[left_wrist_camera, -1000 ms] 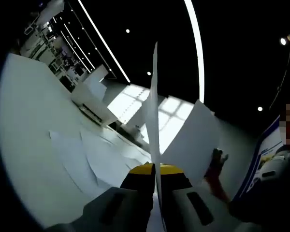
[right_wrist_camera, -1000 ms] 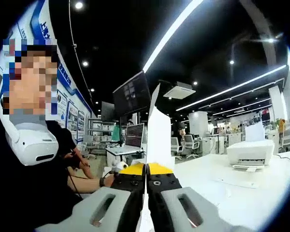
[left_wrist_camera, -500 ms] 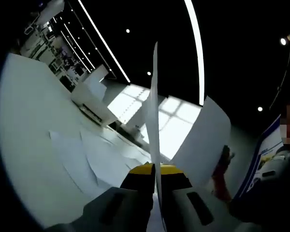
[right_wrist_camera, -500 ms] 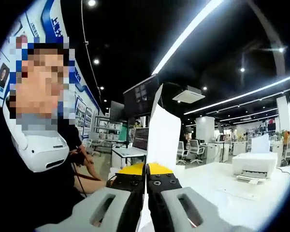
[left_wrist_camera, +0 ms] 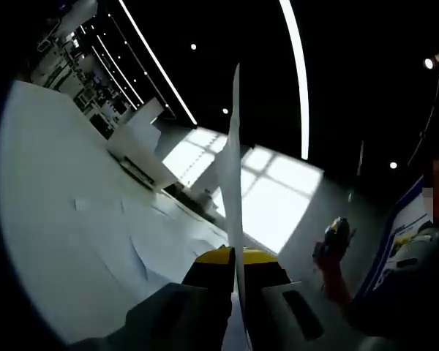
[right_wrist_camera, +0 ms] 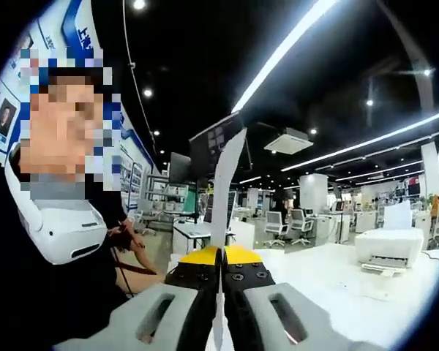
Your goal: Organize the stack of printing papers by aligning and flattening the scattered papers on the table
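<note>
My left gripper [left_wrist_camera: 234, 256] is shut on a white sheet of paper [left_wrist_camera: 233, 168], held upright and seen edge-on. Below it to the left, several loose sheets [left_wrist_camera: 132, 245] lie scattered and overlapping on the white table [left_wrist_camera: 44, 190]. The right gripper [left_wrist_camera: 334, 238] shows small at the right of the left gripper view, with a thin edge of its sheet [left_wrist_camera: 361, 157] above it. In the right gripper view, my right gripper [right_wrist_camera: 222, 254] is shut on another white sheet [right_wrist_camera: 225, 183], which stands upright and nearly edge-on between the yellow tips.
A white printer [left_wrist_camera: 140, 145] stands at the table's far side; it also appears as a printer [right_wrist_camera: 391, 247] on the white table [right_wrist_camera: 329, 281]. A person in black with a white headset [right_wrist_camera: 55, 219] is close on the left. Office desks lie beyond.
The sheet in my right gripper has turned from broad face-on to nearly edge-on in both views. My left gripper and its sheet have kept still.
</note>
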Tool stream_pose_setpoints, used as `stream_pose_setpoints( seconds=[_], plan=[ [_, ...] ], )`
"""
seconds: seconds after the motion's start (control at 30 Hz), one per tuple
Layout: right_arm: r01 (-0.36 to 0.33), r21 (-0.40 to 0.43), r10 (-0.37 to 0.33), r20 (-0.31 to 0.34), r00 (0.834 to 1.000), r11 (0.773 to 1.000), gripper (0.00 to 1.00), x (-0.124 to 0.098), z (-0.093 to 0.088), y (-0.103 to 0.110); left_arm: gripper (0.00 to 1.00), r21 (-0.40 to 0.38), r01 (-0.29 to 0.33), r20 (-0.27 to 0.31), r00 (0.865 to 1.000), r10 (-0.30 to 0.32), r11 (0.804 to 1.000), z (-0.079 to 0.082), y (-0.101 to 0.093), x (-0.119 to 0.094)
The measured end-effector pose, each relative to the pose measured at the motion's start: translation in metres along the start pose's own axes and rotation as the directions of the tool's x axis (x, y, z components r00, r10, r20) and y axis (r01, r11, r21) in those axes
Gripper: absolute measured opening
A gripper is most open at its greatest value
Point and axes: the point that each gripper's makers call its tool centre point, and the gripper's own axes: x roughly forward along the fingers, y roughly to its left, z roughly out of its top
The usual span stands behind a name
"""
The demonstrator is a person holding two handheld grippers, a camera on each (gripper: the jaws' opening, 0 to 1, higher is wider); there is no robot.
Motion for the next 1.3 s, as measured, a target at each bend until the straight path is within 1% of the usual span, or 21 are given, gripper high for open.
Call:
stream_pose_setpoints(
  seconds=[0.07,0.3,0.43,0.53,0.67,0.83,0.87,1.0,1.2,1.3],
  plan=[
    [0.010,0.026,-0.010,-0.022,1.000,1.000,0.00,0.002,-0.010,-0.006,0.05,0.000,0.000,0.000,1.000,0.000,1.000,-0.001,-0.001,0.000],
    [0.029,0.084,-0.022,-0.077,0.997,0.996,0.00,0.008,-0.035,-0.020,0.05,0.000,0.001,0.000,1.000,-0.001,1.000,-0.001,-0.002,0.001],
    [0.067,0.104,-0.053,-0.128,0.990,0.992,0.00,0.011,-0.053,-0.032,0.05,-0.001,0.001,0.000,1.000,-0.001,1.000,-0.001,-0.002,0.001],
    [0.090,0.093,-0.074,-0.164,0.984,0.992,0.00,0.013,-0.062,-0.036,0.05,-0.003,0.003,0.000,1.000,-0.003,1.000,-0.001,-0.001,0.000],
    [0.102,0.079,-0.084,-0.201,0.976,0.992,0.00,0.017,-0.071,-0.038,0.05,-0.004,0.004,0.000,1.000,-0.004,1.000,-0.001,-0.001,0.000],
    [0.156,0.059,-0.136,-0.260,0.956,0.986,0.00,0.019,-0.085,-0.051,0.05,-0.001,0.007,-0.001,1.000,-0.007,1.000,-0.001,-0.002,0.000],
    [0.160,0.058,-0.140,-0.264,0.954,0.985,0.00,0.020,-0.086,-0.052,0.05,-0.001,0.008,-0.002,1.000,-0.008,1.000,-0.001,-0.003,0.000],
    [0.198,0.043,-0.176,-0.308,0.935,0.979,0.00,0.023,-0.096,-0.062,0.05,-0.001,0.009,-0.002,1.000,-0.009,1.000,-0.001,-0.003,0.000],
    [0.230,0.061,-0.196,-0.343,0.919,0.971,0.00,0.028,-0.107,-0.079,0.05,-0.002,0.013,-0.002,1.000,-0.013,1.000,-0.001,-0.004,0.001],
    [0.230,0.065,-0.193,-0.351,0.916,0.971,0.00,0.034,-0.109,-0.084,0.05,-0.001,0.015,-0.009,1.000,-0.015,1.000,-0.002,-0.004,0.001]
  ],
)
